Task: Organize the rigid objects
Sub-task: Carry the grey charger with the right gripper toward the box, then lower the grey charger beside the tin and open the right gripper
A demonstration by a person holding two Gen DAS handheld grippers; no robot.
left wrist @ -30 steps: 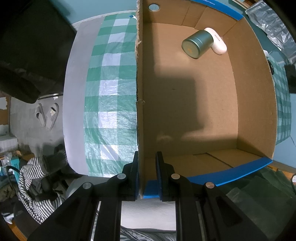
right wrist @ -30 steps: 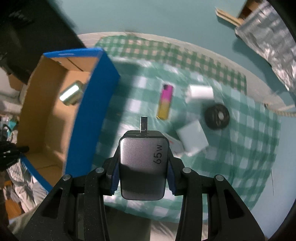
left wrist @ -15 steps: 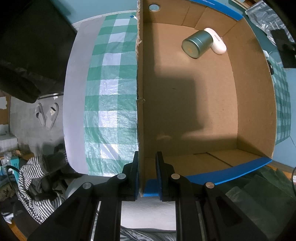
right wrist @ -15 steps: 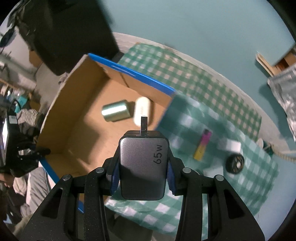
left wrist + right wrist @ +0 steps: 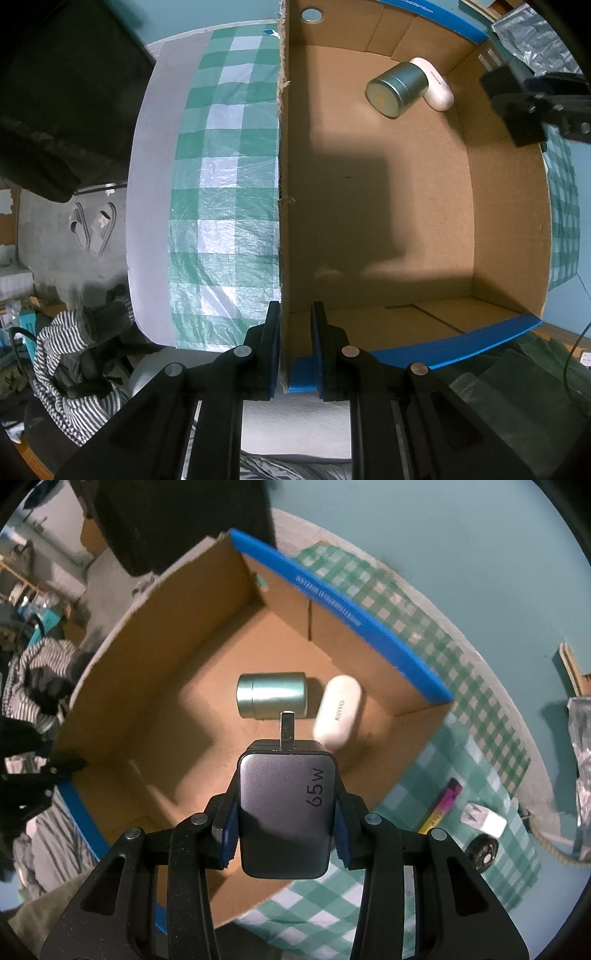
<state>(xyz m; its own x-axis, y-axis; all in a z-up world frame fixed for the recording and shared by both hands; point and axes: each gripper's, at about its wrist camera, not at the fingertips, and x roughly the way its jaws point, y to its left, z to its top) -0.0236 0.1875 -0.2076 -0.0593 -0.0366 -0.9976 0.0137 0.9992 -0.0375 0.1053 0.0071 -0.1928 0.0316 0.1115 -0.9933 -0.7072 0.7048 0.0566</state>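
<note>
Charger (image 5: 286, 814) — above box (image 5: 509, 236), beside tin (image 5: 272, 695).

A brown cardboard box with blue-edged rims (image 5: 373, 626) is seen centre frame. A metallic green tin (image 5: 272, 695), a white oblong case (image 5: 338, 713) and a grey charger block (image 5: 286, 814) are shown; a green-and-white checked cloth (image 5: 225, 184) is spread left.

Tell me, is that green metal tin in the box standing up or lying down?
Lying down. The green tin rests on its curved side on the cardboard box floor, its round end facing sideways.
</note>
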